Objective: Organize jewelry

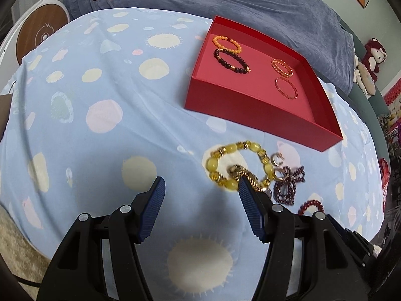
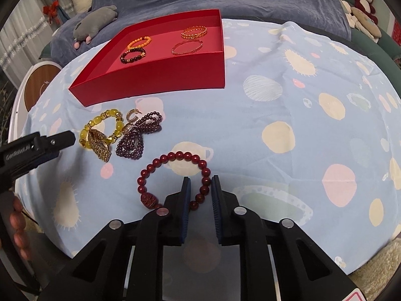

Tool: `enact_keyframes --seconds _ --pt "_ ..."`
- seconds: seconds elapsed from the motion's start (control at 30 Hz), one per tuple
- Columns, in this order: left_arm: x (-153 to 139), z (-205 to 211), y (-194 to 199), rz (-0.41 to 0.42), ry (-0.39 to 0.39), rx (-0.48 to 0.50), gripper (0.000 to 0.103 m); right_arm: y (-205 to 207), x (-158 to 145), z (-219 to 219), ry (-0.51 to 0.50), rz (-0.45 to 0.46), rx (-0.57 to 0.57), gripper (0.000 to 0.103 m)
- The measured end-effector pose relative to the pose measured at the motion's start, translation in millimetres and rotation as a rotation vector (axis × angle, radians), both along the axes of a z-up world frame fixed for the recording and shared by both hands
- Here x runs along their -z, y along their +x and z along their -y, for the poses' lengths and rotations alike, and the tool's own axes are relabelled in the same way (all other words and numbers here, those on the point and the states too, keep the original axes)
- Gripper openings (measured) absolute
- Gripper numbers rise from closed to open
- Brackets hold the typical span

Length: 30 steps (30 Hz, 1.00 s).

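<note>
A red box (image 2: 160, 70) is seen on a blue cloth with dots (image 2: 275, 125). Four bracelets are laid inside it: an orange bead one (image 2: 139, 42), a dark bead one (image 2: 133, 55), a gold chain one (image 2: 194, 32) and a thin red ring one (image 2: 187, 47). More jewelry is left on the cloth just in front of the box. A yellow bead bracelet (image 2: 102, 129) is seen there, with a gold piece (image 2: 101, 148) lying on it. A purple bead string (image 2: 139, 135) is bunched up right beside it, and a small gold hoop (image 2: 132, 117) is touching that pile. A dark red bead bracelet (image 2: 173, 180) is set apart, nearer the camera. The right gripper (image 2: 200, 183) is held narrow, with a small gap, and the right side of the dark red bracelet is placed between its fingers. The left gripper (image 1: 200, 188) is held wide open and nothing is held in it. Its right finger (image 1: 246, 195) is seen at the edge of the yellow bracelet.
</note>
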<state>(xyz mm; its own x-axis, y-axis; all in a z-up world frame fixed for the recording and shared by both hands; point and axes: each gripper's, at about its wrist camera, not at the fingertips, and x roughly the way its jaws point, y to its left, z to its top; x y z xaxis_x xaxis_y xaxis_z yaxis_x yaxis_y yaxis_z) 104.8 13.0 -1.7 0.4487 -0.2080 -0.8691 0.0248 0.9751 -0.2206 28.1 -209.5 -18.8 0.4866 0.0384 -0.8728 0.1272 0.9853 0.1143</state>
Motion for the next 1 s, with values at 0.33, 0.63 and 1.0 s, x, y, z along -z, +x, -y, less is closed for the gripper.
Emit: enact_keyframes --seconds 0.33,0.63,1.0 --pt "11 18 25 0.000 0.029 0.046 0.053 9 0 2 0.019 -0.005 0.003 0.009" --pt "-5 17 12 0.002 -0.046 0.022 0.054 12 1 3 0.037 -0.006 0.003 0.008" --pt "10 57 -11 -0.052 -0.010 0.105 0.044 7 1 2 0.058 -0.007 0.007 0.008"
